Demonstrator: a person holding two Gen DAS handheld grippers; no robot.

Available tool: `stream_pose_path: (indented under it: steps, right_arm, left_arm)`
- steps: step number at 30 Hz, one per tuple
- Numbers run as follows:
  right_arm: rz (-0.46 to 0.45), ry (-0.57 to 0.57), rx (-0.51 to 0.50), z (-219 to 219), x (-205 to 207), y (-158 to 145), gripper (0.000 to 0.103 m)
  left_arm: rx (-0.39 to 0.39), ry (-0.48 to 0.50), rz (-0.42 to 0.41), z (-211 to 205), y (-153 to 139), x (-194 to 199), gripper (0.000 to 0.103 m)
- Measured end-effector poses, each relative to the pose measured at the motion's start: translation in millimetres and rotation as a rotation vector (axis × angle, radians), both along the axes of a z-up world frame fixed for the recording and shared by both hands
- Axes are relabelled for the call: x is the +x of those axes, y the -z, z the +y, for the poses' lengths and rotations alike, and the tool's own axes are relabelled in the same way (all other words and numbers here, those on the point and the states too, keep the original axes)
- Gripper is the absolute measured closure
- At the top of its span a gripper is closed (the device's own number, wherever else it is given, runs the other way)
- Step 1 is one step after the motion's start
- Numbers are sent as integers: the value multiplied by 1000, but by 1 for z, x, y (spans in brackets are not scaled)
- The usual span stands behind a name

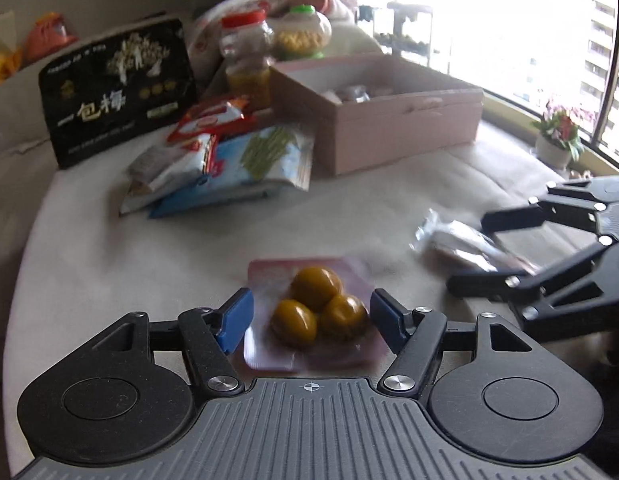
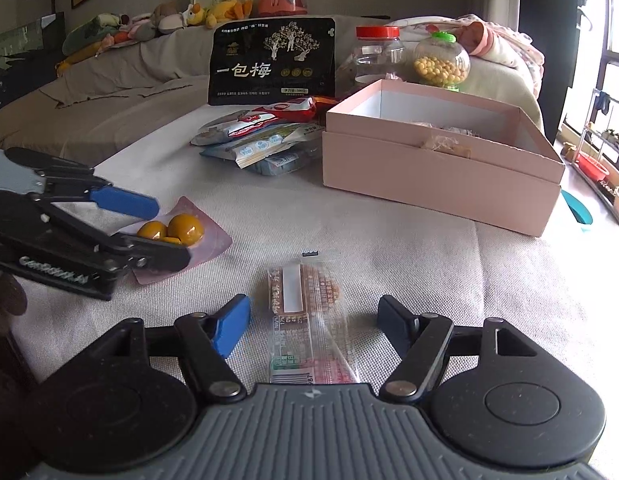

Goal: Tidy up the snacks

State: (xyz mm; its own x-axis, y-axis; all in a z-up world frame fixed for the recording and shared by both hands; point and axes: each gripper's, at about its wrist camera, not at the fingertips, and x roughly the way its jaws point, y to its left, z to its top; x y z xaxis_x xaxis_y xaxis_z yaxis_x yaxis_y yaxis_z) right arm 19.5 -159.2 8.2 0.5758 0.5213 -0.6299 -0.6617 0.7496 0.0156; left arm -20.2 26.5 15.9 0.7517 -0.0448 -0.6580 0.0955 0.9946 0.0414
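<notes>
A pink pack of three yellow balls (image 1: 315, 314) is seen lying on the bed (image 1: 149, 256) between the spread pads of the left tool (image 1: 312, 317). A clear-wrapped cake (image 2: 307, 312) lies untouched inside the spread right tool (image 2: 313, 326). The pink box (image 2: 441, 176) sits behind.

A broad strip of bare beige padded surface (image 2: 389, 240) lies open between the two near packets and the things farther back, giving level passage across the middle. At the back the way is blocked by an open pink cardboard box (image 2: 429, 168), a loose pile of foil snack bags (image 2: 261, 136) just beside it, and an upright black plum bag (image 2: 273, 60). The pink packet of yellow-brown balls (image 1: 313, 312) and the clear-wrapped brown cake (image 2: 305, 308) lie near each other with a bare gap between them.
</notes>
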Motion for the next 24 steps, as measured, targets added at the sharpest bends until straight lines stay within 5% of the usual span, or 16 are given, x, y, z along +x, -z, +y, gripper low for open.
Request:
stream_pose_path:
  steps: [6, 15, 20, 24]
  right_arm:
    - [-26, -4, -24, 6, 0, -1, 32]
    - [-20, -1, -15, 5, 1, 0, 32]
    - [-59, -42, -35, 11, -7, -3, 62]
    - [-72, -37, -50, 12, -8, -6, 64]
  left_arm:
    - [-101, -14, -3, 12, 6, 15, 30]
    - [-61, -29, 17, 12, 6, 0, 23]
    - [-27, 1, 4, 1, 12, 0, 10]
    - [-30, -21, -7, 3, 8, -4, 22]
